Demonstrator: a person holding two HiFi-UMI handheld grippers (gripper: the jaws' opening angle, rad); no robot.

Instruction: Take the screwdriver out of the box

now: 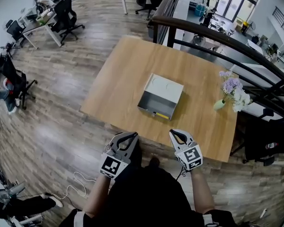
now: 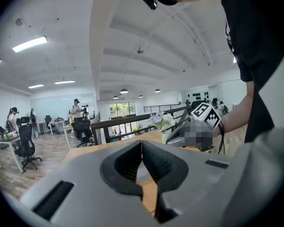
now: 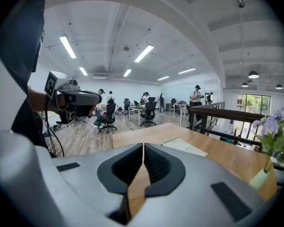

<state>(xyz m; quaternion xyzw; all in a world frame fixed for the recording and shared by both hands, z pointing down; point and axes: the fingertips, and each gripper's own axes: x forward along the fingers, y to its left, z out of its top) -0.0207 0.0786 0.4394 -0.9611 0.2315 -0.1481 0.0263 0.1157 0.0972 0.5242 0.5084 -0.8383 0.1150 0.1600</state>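
A grey open box (image 1: 161, 98) sits in the middle of the wooden table (image 1: 123, 74), its pale lid (image 1: 164, 85) on the far side. A small yellow patch (image 1: 159, 113) shows at the box's near wall; I cannot make out the screwdriver itself. My left gripper (image 1: 132, 135) and right gripper (image 1: 173, 134) hover side by side at the table's near edge, short of the box. Both are shut with nothing between the jaws, as seen in the left gripper view (image 2: 141, 144) and the right gripper view (image 3: 143, 148). The lid (image 3: 182, 145) lies ahead of the right gripper.
A small vase of pale purple and white flowers (image 1: 233, 92) stands at the table's right side. A dark railing (image 1: 217, 37) runs behind the table. Office chairs and desks (image 1: 61, 13) stand far off on the wooden floor, where people (image 3: 197, 94) are standing.
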